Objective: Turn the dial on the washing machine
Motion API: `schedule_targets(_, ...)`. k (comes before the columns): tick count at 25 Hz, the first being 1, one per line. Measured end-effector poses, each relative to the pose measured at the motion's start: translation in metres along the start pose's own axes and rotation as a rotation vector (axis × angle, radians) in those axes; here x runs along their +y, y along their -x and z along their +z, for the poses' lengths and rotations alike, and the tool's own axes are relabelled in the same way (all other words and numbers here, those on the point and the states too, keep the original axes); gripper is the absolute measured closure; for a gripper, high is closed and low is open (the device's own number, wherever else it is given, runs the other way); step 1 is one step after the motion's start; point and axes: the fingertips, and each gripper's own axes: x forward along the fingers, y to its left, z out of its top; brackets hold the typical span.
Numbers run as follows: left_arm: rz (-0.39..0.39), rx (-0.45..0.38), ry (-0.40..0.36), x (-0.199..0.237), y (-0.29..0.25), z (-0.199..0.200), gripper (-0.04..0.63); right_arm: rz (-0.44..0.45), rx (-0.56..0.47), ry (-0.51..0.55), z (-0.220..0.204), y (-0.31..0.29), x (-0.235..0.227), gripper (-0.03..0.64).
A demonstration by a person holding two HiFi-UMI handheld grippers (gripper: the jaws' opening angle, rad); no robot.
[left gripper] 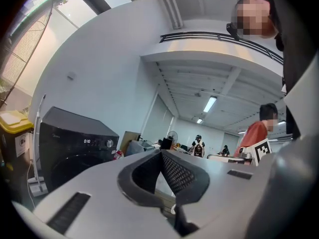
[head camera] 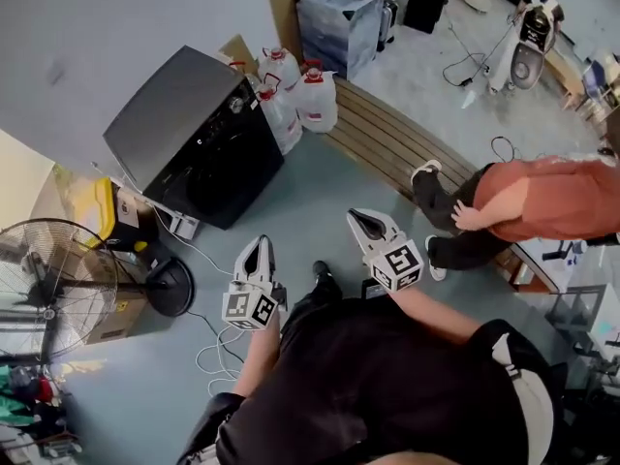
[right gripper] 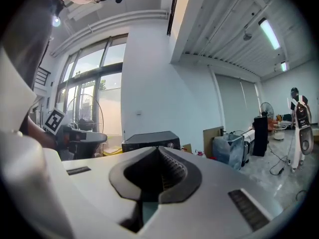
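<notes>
The black washing machine [head camera: 194, 134] stands on the floor at the upper left of the head view, a couple of steps ahead of me. Its silver dial [left gripper: 109, 143] shows on the control panel next to a lit display, and shows again, small, as the dial [right gripper: 171, 145] in the right gripper view. My left gripper [head camera: 260, 243] is held at waist height, shut and empty, pointing toward the machine [left gripper: 70, 148]. My right gripper [head camera: 361, 217] is beside it, also shut with nothing between its jaws. Both are well short of the machine [right gripper: 149, 141].
Water jugs [head camera: 300, 95] stand right of the machine, with a grey covered crate [head camera: 339, 22] behind them. A wooden bench [head camera: 387, 139] runs diagonally on the right, where a person in an orange shirt [head camera: 552, 197] crouches. A standing fan [head camera: 48, 289], a yellow bin [head camera: 87, 206] and floor cables [head camera: 218, 352] lie left.
</notes>
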Motion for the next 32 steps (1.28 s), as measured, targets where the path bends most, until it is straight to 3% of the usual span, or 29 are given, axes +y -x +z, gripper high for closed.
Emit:
schedule_targets(9,-0.072,-0.009,0.025,0.059,-0.097,0.031,0.581,-0.040,-0.014,0.045,0.046,-0.094,-0.045,0.591)
schedule_targets(21,-0.130,0.026,0.055,0.079,-0.176,0.019,0.581,-0.127,-0.010,0.061,0.058,-0.121,-0.103,0.591)
schedule_targets(27,-0.079,0.017,0.025,0.082,-0.216,0.024,0.581,-0.121,-0.022,0.032,0.052,-0.141,-0.152,0.592)
schedule_targets(32,0.003,0.011,0.008,0.087,-0.255,0.024,0.581,-0.048,-0.032,0.019,0.052,-0.178,-0.194,0.591)
